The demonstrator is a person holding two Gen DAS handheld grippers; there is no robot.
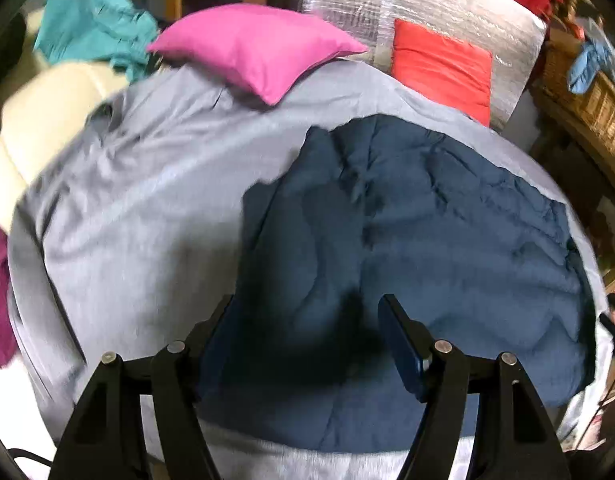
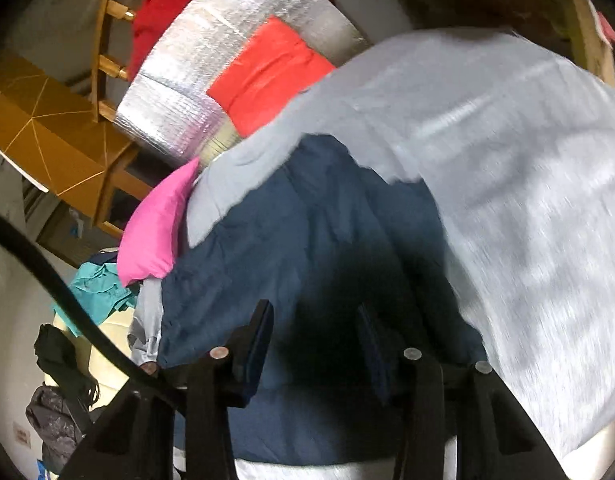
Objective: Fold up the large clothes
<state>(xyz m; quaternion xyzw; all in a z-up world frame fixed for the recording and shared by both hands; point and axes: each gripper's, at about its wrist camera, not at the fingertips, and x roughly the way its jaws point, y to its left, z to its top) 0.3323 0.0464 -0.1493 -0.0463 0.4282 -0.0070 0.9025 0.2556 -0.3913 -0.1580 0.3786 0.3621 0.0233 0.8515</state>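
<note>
You are holding left gripper [image 1: 307, 332] released above navy garment [image 1: 427, 220], right gripper [image 2: 315, 340] released too, grey sheet [image 1: 147, 184] lying free toward nine o'clock.

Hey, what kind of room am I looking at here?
Probably a cluttered bedroom: a bed with a grey sheet, a pink pillow, and a navy jacket laid out on it.

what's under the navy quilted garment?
The navy quilted garment lies on a grey bedsheet, which shows on all sides of it. Whatever sits directly beneath the garment is covered. A pink pillow rests on the sheet behind it.
</note>
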